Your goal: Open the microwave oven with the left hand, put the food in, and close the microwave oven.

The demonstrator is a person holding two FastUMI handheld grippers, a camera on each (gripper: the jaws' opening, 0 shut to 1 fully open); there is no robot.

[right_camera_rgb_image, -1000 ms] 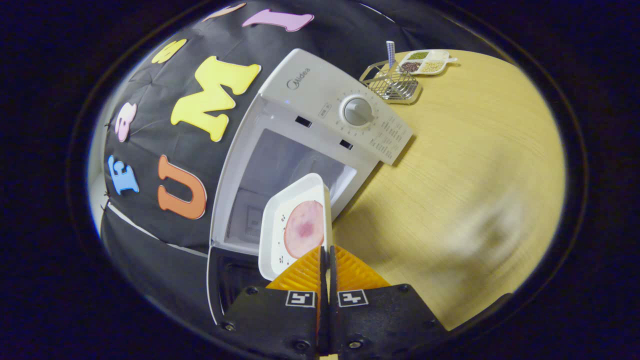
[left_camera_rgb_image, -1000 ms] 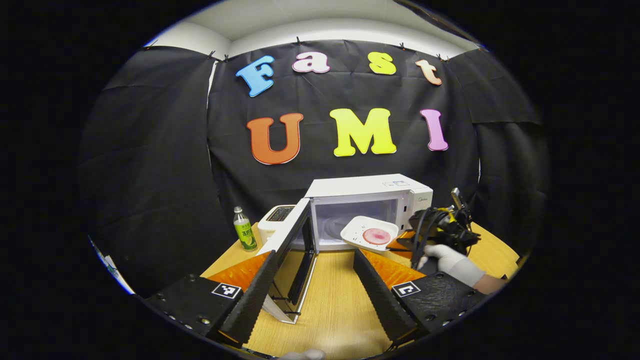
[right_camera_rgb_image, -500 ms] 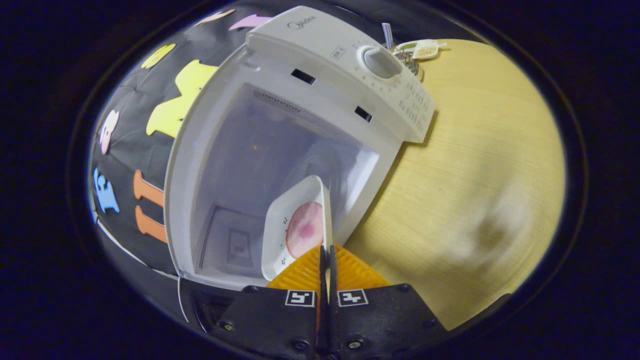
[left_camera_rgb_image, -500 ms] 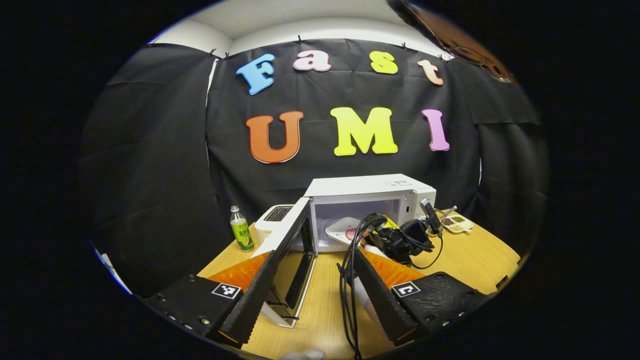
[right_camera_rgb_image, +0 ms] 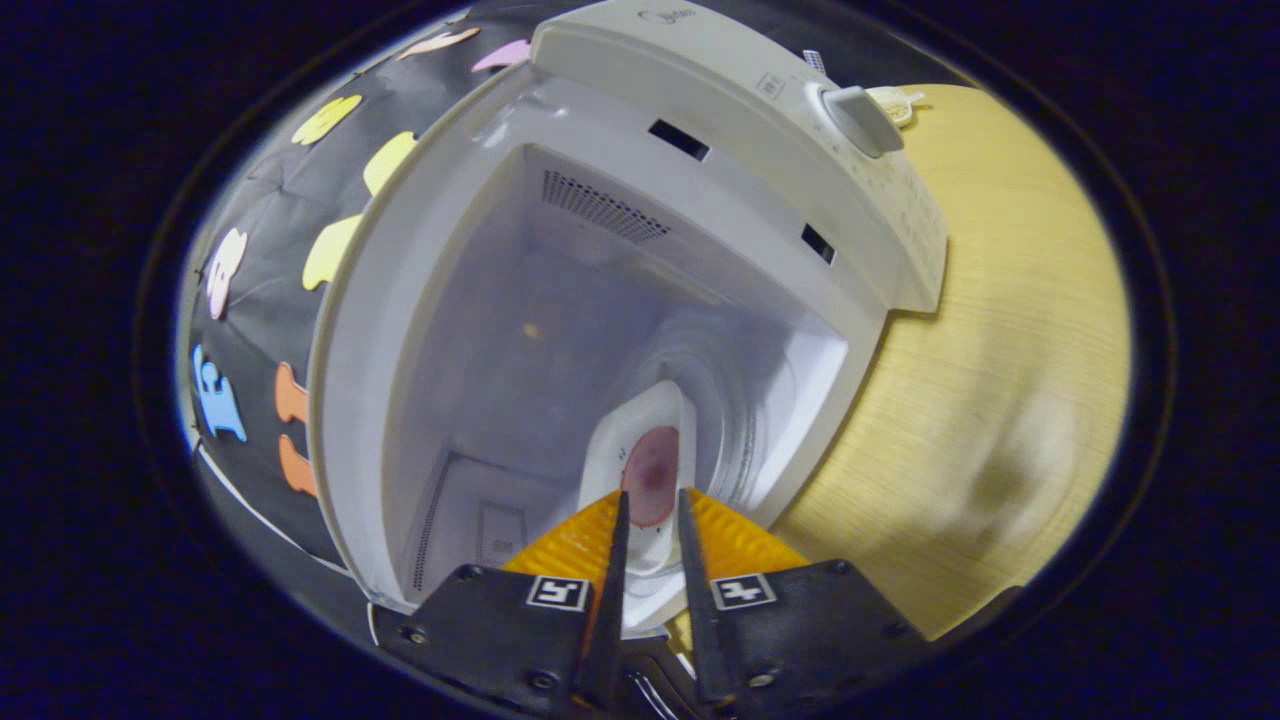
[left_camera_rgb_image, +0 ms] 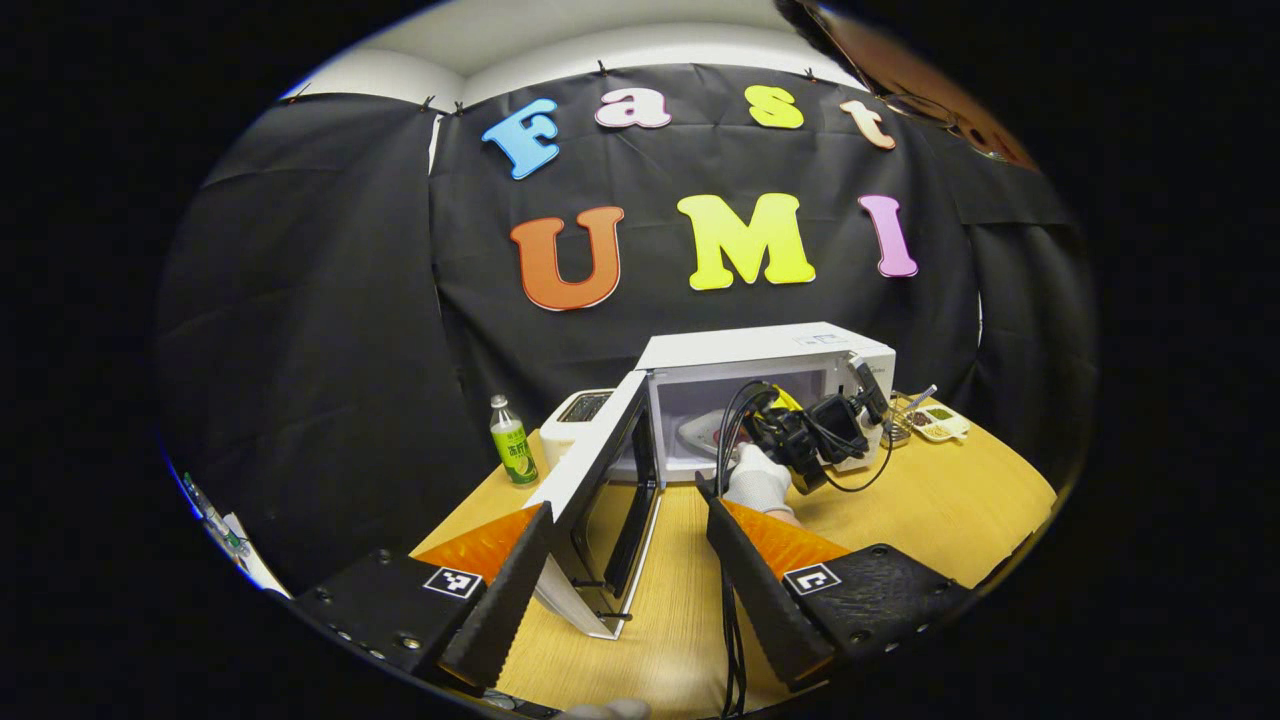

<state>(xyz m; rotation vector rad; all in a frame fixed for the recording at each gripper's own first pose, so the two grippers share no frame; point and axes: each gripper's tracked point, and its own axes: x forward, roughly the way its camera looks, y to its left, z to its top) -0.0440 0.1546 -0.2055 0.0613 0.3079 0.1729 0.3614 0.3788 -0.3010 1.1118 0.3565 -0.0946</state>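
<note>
Microwave (left_camera_rgb_image: pixel 770 375) door (left_camera_rgb_image: pixel 600 480) open. Plate of food (right_camera_rgb_image: pixel 645 470) rests inside the microwave, probably on the turntable. Right gripper (right_camera_rgb_image: pixel 648 530) jaws parted, plate rim between them. Left gripper (left_camera_rgb_image: pixel 625 570) jaws spread, empty, before the door. Closing left.

Microwave oven (left_camera_rgb_image: pixel 770 375) door (left_camera_rgb_image: pixel 605 480) open, gloved hand (left_camera_rgb_image: pixel 757 478) reaching inside

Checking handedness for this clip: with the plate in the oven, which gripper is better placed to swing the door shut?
Left. The left gripper sits open right at the white microwave door, while the right gripper is at the white plate inside.
</note>
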